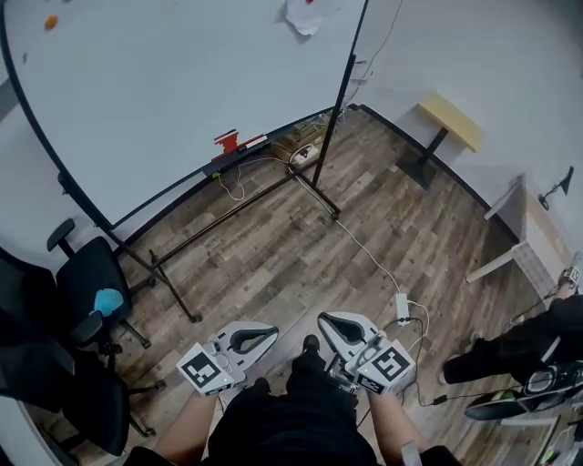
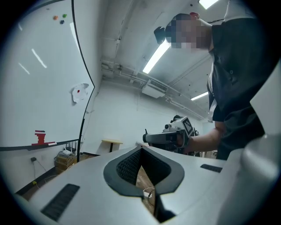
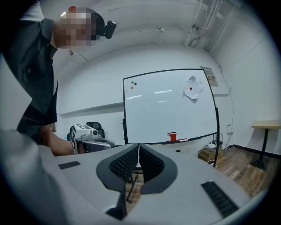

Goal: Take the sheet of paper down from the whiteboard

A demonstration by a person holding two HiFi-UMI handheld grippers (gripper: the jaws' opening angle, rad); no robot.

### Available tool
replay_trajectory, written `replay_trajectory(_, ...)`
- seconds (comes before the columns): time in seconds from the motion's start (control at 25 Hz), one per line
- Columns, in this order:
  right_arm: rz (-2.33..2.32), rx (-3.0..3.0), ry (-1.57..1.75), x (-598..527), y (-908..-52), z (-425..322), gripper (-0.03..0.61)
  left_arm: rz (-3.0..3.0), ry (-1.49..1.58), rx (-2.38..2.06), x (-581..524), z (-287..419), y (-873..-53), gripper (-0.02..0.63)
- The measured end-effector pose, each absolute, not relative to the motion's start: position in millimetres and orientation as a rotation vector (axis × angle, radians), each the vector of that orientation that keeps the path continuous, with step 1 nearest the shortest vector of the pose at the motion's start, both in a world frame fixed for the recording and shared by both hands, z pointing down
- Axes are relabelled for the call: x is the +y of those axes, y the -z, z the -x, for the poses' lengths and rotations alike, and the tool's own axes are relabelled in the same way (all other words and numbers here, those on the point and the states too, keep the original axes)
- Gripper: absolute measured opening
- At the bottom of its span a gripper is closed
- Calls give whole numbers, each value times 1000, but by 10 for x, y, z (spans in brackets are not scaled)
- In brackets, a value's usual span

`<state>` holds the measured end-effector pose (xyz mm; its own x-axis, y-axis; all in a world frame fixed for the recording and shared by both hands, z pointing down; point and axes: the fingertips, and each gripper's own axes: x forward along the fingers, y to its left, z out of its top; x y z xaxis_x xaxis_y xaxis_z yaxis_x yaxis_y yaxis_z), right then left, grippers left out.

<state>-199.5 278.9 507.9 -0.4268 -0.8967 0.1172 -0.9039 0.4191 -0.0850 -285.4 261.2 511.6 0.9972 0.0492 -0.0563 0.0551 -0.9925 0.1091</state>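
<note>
A: Both clenched?
B: Yes. The left tool (image 1: 258,338) and the right tool (image 1: 342,326) are squeezed closed on nothing, low over the wood floor (image 1: 301,246).
A: And the sheet of paper (image 1: 303,16)?
B: Crumpled, high at the whiteboard's (image 1: 182,91) right edge, well apart from both.

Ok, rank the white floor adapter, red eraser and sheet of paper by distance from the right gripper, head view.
1. White adapter, on the floor beside the right gripper.
2. Red eraser, on the tray.
3. Sheet of paper, high on the whiteboard.
</note>
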Motion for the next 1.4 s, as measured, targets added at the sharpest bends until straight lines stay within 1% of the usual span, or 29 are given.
replay_trajectory(0.28,-1505,-2631,-41,2215,-5161,1449,20,-3034,-50,-32,2083,2099,-5148,9)
replay_trajectory(0.48,-1412,-2739,-39,1857,-5021,819,20,-3062,39,-157,1716,1397,-4825,9)
replay_trajectory(0.64,-1348,-2794,-46,1610,-4924,353,20,-3094,25,-204,1509,946,-4635,9)
replay_trajectory(0.84,-1288,-2837,-53,1152,-4967,131,20,-3065,-20,-325,1071,727,-4641,9)
replay_trajectory(1.08,-1263,-2825,-101,623,-5139,-88,20,-3073,-21,-350,425,496,-4702,9)
replay_trajectory(1.4,-1339,-2698,-89,-447,-5012,-516,20,-3175,118,-231,-629,111,-4420,9)
